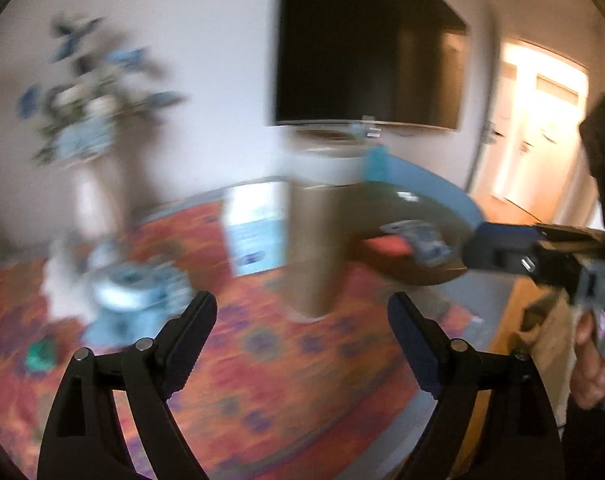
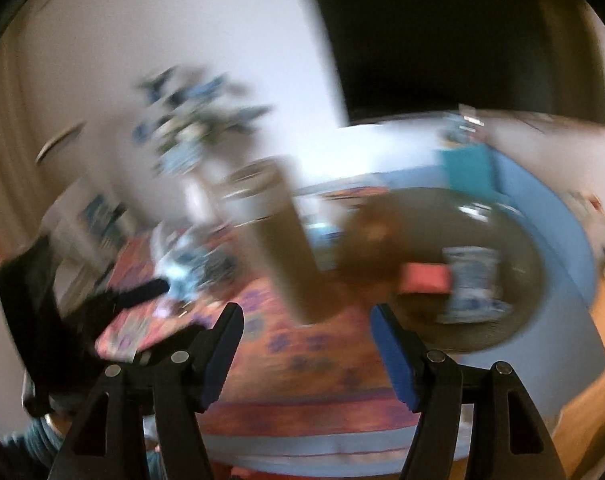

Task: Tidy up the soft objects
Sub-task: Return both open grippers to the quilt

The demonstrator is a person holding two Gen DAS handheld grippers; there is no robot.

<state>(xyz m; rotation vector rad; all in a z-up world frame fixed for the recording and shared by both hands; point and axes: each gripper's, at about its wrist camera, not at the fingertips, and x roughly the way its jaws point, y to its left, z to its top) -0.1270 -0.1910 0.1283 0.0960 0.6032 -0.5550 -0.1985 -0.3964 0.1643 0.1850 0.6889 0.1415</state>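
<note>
Both views are motion-blurred. My left gripper (image 1: 302, 304) is open and holds nothing, above a red-orange patterned rug (image 1: 262, 380). A heap of blue-and-white soft things (image 1: 130, 296) lies on the rug beyond its left finger. My right gripper (image 2: 306, 314) is open too, with nothing between its blue pads. Ahead and to its right, a dark round tray (image 2: 502, 332) carries a pink soft item (image 2: 426, 278) and a blue-and-white cloth (image 2: 474, 284). The right gripper (image 1: 478, 248) reaches in beside that tray (image 1: 414, 272) in the left wrist view. The left gripper (image 2: 150, 290) is a dark blur beside the heap (image 2: 190, 268).
A tall tan cylinder (image 1: 314, 248) stands on the rug between the heap and the tray. A small green thing (image 1: 40, 356) lies at the far left. A vase of blue flowers (image 1: 94, 120), a dark wall screen (image 1: 362, 48) and a lit doorway (image 1: 542, 132) are behind.
</note>
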